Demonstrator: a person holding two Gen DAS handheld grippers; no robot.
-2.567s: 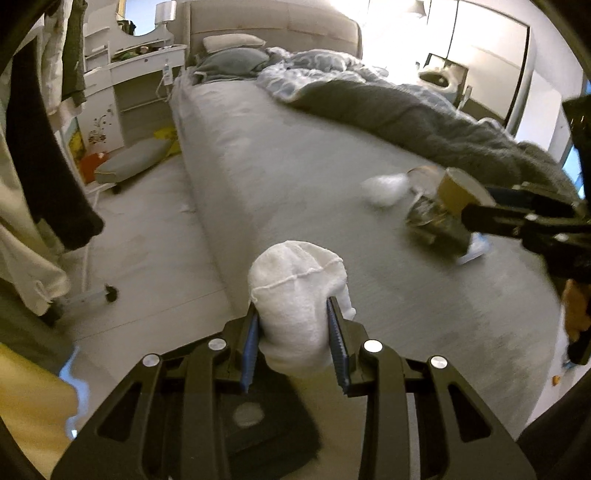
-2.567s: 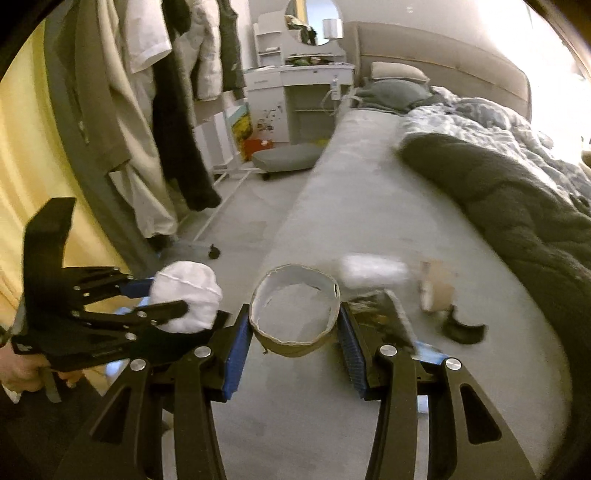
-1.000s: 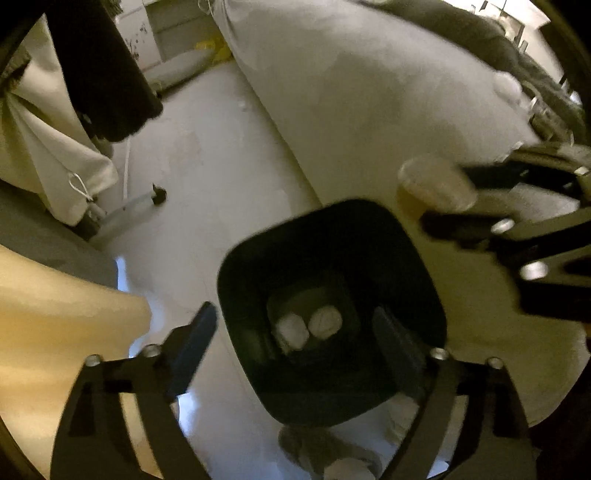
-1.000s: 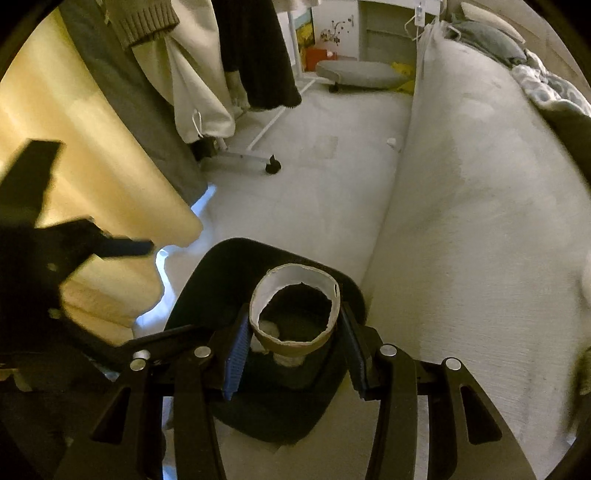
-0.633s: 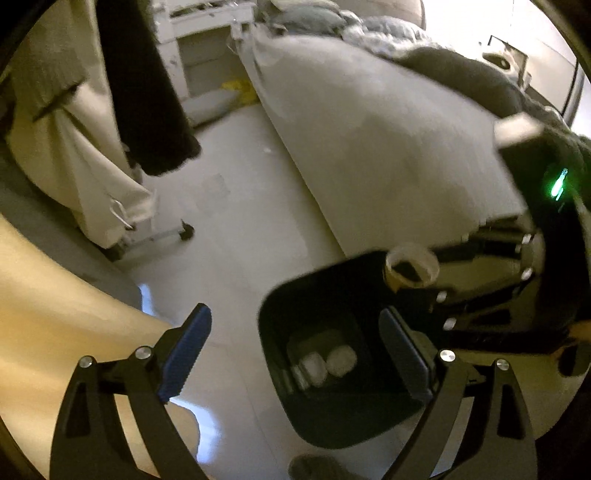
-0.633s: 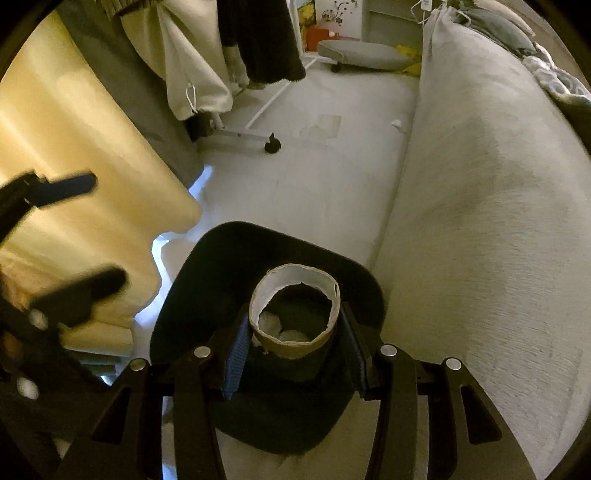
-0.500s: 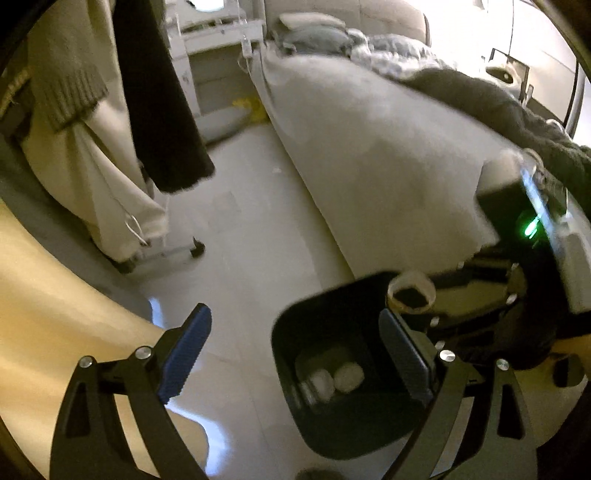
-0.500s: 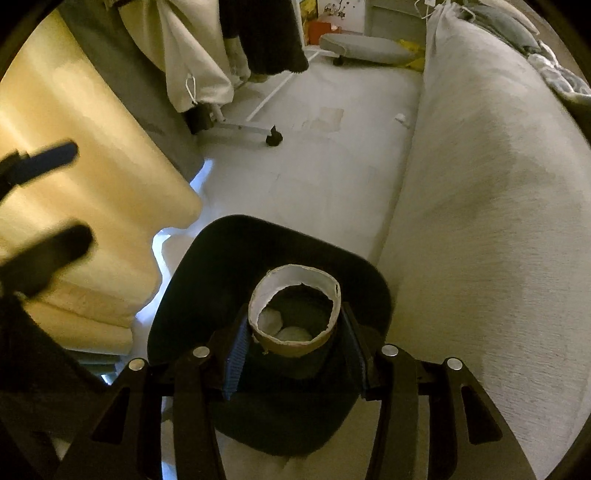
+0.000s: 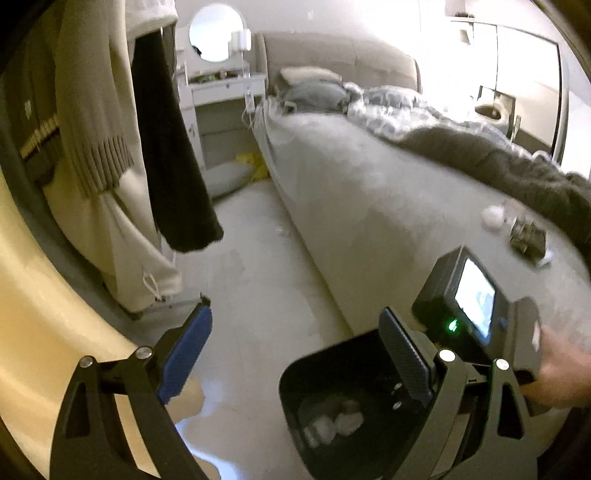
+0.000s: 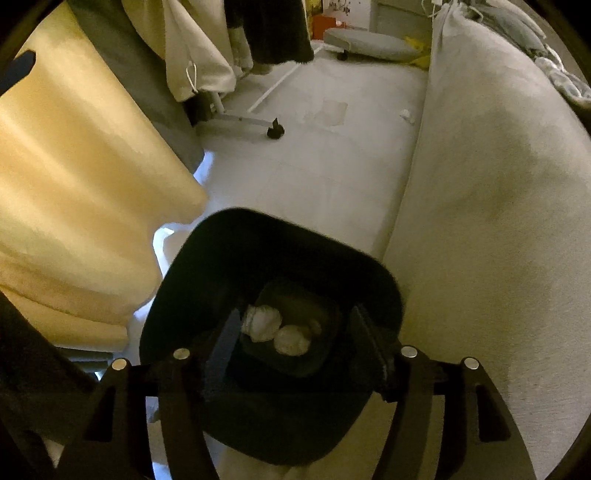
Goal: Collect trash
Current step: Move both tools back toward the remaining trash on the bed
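Bedroom w/ pale floor (image 9: 258, 280): on your far left a yellow curtain (image 10: 66, 177), then clothes on a rack (image 9: 122, 140) – cream knit plus a black garment – w/ a white vanity and round mirror (image 9: 216, 33) behind. Your left gripper (image 9: 295, 354) sits over the floor, fingers spread wide, nothing between them; its blue pad (image 9: 184, 350) shows clearly. Just right of it the black trash bin (image 9: 332, 362) stands on the floor, hard against the bed (image 9: 369, 192). Inside, at the bottom, crumpled white wads (image 10: 275, 328) lie touching each other. Your right gripper (image 10: 295, 350) hangs directly over the bin mouth, fingers apart and empty; from the left cam you see only its back, w/ lit screen and green LED. Further right on the mattress, near the dark grey blanket (image 9: 498, 166), a white wad (image 9: 493, 218) and a dark wrapper (image 9: 528, 236) lie just beside each other – more trash, well apart from the bin
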